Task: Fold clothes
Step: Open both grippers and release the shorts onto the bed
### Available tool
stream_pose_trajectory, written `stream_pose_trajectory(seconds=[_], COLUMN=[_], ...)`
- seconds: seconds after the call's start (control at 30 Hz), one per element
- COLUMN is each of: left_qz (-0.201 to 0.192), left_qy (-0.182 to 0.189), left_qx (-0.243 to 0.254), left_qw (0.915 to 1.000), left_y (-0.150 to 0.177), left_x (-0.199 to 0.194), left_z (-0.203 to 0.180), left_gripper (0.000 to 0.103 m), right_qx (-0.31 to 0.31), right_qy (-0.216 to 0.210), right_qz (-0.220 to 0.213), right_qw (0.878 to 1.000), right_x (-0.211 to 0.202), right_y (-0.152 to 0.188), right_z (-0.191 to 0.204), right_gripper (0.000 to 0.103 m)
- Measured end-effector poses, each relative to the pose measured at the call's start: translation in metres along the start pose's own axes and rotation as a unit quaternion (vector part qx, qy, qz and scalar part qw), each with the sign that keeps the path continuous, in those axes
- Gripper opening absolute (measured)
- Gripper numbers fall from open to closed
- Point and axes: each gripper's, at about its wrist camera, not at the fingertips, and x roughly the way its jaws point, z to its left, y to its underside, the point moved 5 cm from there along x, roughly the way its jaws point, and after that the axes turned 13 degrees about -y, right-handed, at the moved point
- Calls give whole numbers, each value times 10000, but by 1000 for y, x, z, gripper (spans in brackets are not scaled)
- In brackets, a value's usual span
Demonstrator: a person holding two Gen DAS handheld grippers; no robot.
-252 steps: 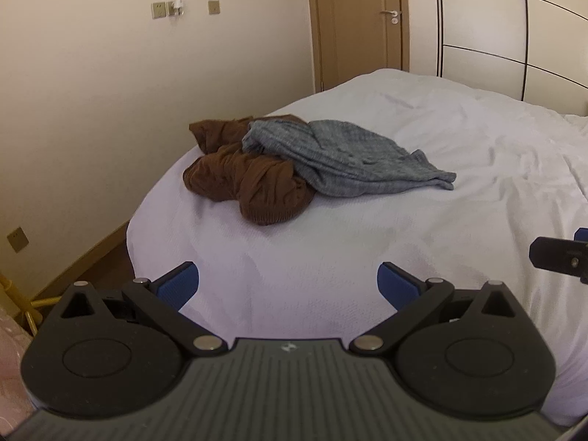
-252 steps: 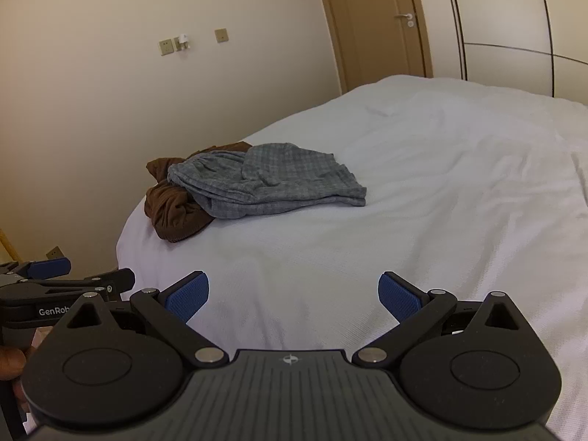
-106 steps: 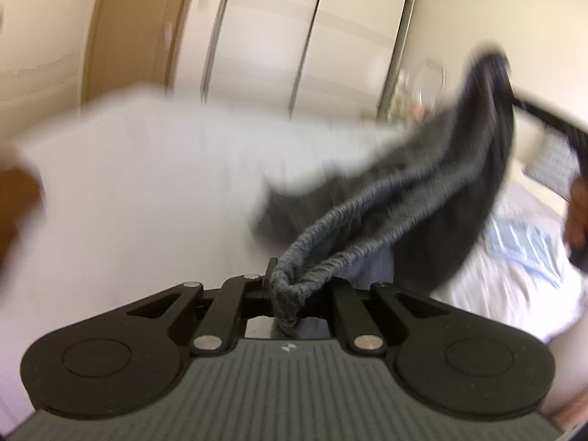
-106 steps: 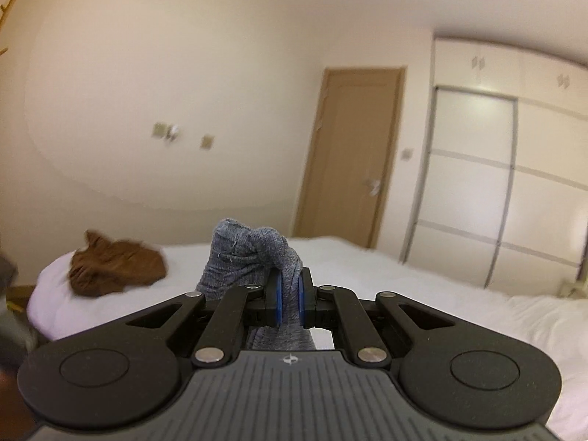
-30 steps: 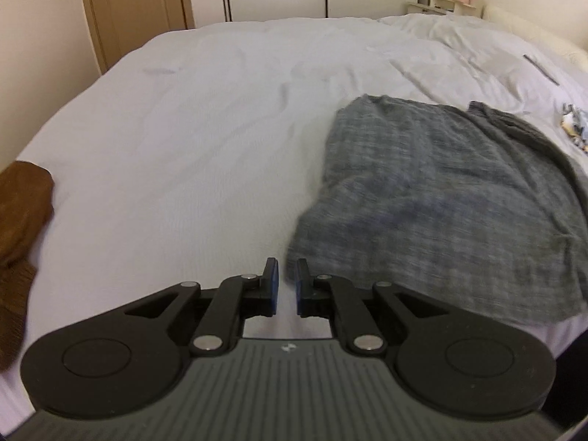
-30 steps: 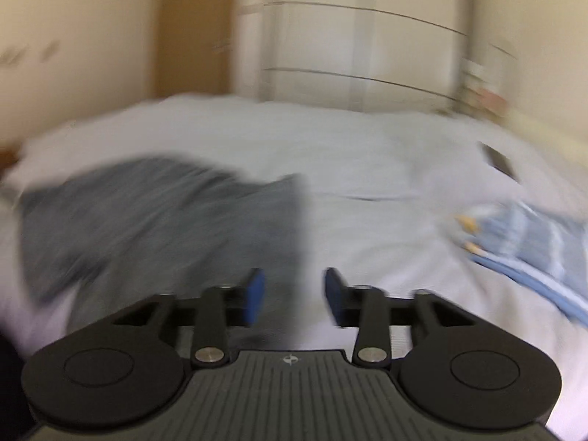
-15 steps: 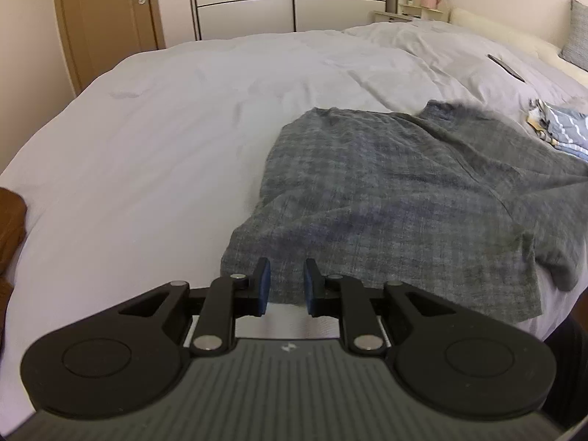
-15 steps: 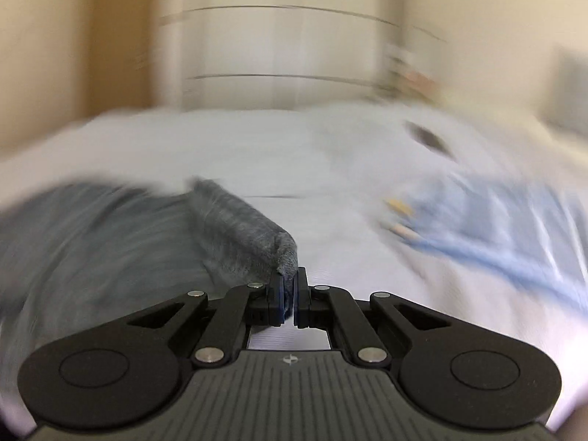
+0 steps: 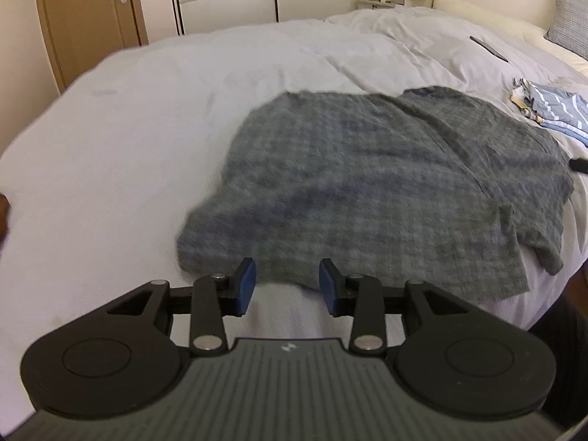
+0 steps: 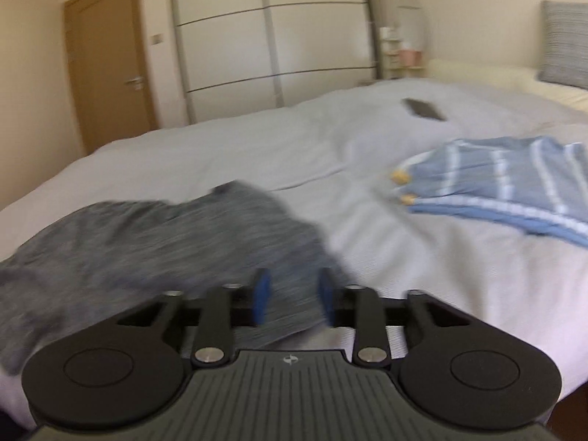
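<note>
A grey checked garment (image 9: 371,187) lies spread flat on the white bed (image 9: 147,128). My left gripper (image 9: 286,286) hovers at the garment's near left hem, its jaws opening, and the blue pads stand apart with bare sheet and the hem edge between them, nothing gripped. In the right wrist view the same grey garment (image 10: 154,242) fills the lower left. My right gripper (image 10: 294,297) sits over its near right corner, jaws opening. The cloth lies between and under the pads, and they do not press on it.
A folded blue striped garment (image 10: 507,187) lies on the bed to the right, also at the right edge (image 9: 555,110) in the left wrist view. A dark flat device (image 10: 422,108) rests farther back. A wooden door (image 10: 106,70) and wardrobe (image 10: 272,40) stand behind the bed.
Both grippers let go of the grey garment, which now lies flat. The left jaws widened step by step; the right jaws shut on the garment's corner half a second ago and have since parted.
</note>
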Motion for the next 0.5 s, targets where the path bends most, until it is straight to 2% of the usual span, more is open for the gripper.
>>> stream_pose_trajectory(seconds=[0.1,0.23,0.3,0.4,0.5], left_qz=[90,-95,-188,-252,-243], left_qy=[-36,-62,-97,-289,-528], left_qx=[113,224,314,531,567], left_qw=[9999,9997,9993,9979,9967], left_y=[9,13,13,14,15], left_x=[2,-10,-14,-16,-12], left_z=[-7,-14,-16,-13,5], left_gripper=[33,33,34,36,37], right_qx=[-117,-338,-613,-1103,-2185], right_qy=[-355,-567,-910,-1500,-1910], right_qz=[363,547,636,796,824], right_qw=[9986,9963,9919,9793,9534], right_x=[11,8,4,0,-1], right_y=[14,25,28,36,48], right_z=[22,49,73,117,169], right_gripper=[46,46,46,46,52])
